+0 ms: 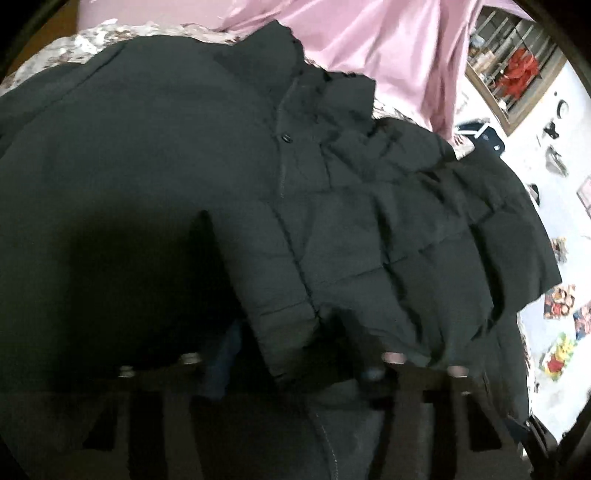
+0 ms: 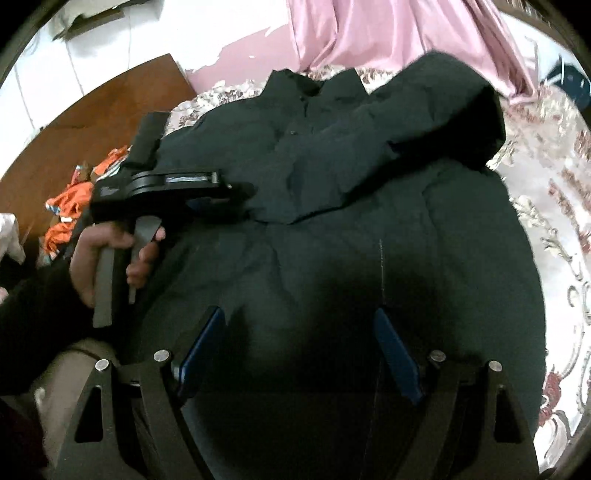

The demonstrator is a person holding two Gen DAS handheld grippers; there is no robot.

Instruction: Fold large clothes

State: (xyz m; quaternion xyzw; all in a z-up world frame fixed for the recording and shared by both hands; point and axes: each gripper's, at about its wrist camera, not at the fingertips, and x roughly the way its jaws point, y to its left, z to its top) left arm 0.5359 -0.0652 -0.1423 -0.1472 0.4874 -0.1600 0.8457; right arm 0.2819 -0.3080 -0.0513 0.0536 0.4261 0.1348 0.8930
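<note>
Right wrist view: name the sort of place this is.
Probably a bedroom at home: a dark padded jacket lies on a floral bedspread, with pink drapery behind and a wooden floor alongside.

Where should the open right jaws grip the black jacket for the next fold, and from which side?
Probably the jacket hem nearest the right gripper, approached from above and the near side. The body lies flat and puffy on the floral cover, offering no ridge mid-panel; the near edge is free to pinch and lift towards the collar.
</note>
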